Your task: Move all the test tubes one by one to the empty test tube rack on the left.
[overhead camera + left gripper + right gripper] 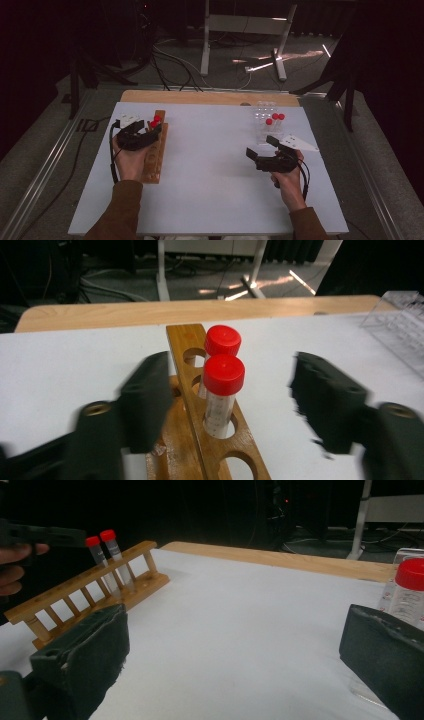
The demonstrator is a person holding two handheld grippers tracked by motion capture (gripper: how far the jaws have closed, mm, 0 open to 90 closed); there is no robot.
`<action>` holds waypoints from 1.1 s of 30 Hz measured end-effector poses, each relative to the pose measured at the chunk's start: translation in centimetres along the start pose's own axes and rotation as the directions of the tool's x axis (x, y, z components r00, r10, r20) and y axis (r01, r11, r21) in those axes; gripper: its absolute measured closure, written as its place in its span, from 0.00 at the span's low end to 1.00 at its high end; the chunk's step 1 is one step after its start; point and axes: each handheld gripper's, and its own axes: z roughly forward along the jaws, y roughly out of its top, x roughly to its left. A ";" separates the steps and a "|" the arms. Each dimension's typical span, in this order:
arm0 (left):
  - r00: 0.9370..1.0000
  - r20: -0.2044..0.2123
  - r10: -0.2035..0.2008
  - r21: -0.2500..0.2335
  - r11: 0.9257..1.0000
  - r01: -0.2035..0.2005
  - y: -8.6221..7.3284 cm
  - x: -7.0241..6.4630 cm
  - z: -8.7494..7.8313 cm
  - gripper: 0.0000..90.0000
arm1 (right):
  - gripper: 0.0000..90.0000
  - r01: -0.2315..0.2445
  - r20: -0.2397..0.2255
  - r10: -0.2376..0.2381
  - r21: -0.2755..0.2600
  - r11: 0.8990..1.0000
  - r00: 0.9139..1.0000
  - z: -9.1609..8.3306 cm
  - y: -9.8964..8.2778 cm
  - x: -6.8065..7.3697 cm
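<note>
Red-capped clear plastic tubes (220, 390) — two of them — stand upright in neighbouring holes of the long wooden tube rack (156, 150), which lies near the left edge of the white tabletop (210, 165) with its length running toward the far edge. Both tubes sit in the far end of the rack; the holes nearer the person are bare in the left gripper view.

At that rack the left gripper (142, 134), held in the person's left hand (129, 161), hovers over the tubes. Its black jaws are released: in the left gripper view they stand well apart on either side of the nearer tube, with a clear gap between each pad and the plastic, so nothing is grasped.

Across the bare middle of the tabletop, toward the right edge, the right gripper (261, 147) is held in the person's right hand (287, 181). Its jaws are also spread wide with only the white surface between them, gripping nothing.

Just beyond it, near the far right corner, stands a clear plastic rack (265, 112) holding more red-capped tubes (275, 118) — one of these (409, 592) shows close behind the right-hand jaw in the right gripper view, apart from the pad.

A light wooden board (200, 97) runs along the far edge under the white top.
</note>
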 end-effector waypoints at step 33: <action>0.995 0.092 -0.031 -0.165 0.985 0.046 -2.0 -0.9 -6.3 0.01 | 0.00 0.040 0.115 -0.035 -0.036 0.999 0.993 -0.6 2.7 -1.7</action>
